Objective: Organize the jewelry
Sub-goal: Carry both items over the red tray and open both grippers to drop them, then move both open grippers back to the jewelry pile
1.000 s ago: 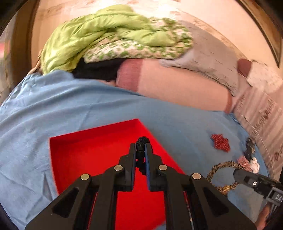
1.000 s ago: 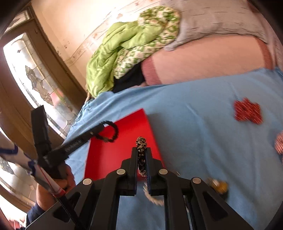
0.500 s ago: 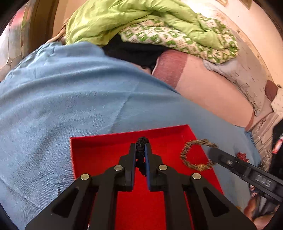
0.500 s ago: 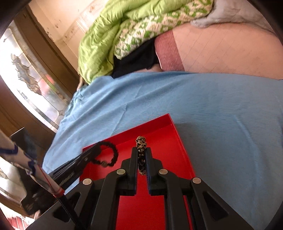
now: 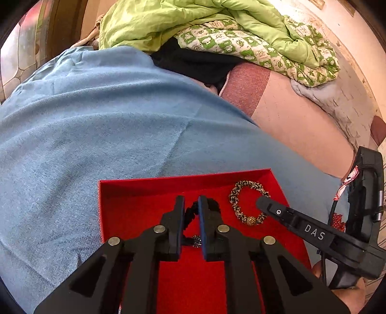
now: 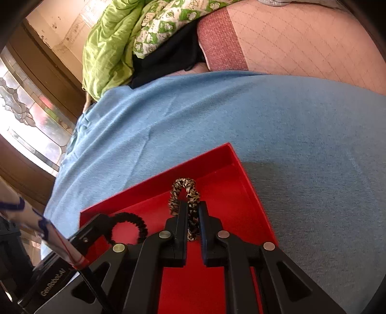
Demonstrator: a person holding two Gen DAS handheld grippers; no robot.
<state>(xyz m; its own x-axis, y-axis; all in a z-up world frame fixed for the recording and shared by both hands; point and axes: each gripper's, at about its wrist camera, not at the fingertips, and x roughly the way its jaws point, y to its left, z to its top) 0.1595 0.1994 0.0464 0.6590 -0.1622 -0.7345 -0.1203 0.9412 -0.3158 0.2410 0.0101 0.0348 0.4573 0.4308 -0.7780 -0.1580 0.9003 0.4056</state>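
A red tray lies on the blue cloth. A black beaded bracelet lies in it, between the slightly parted fingers of my left gripper. A gold-and-black braided bracelet lies in the tray to its right. My right gripper has its fingers parted around that bracelet. The right gripper also shows in the left wrist view. The left gripper also shows in the right wrist view.
The blue cloth covers a bed. A green quilt and a black garment are piled at the far side on a pink mattress. A red beaded piece lies right of the tray.
Both grippers have lowered into the tray and opened a little. The black bracelet and the gold-and-black bracelet now rest on the tray floor instead of being pinched.
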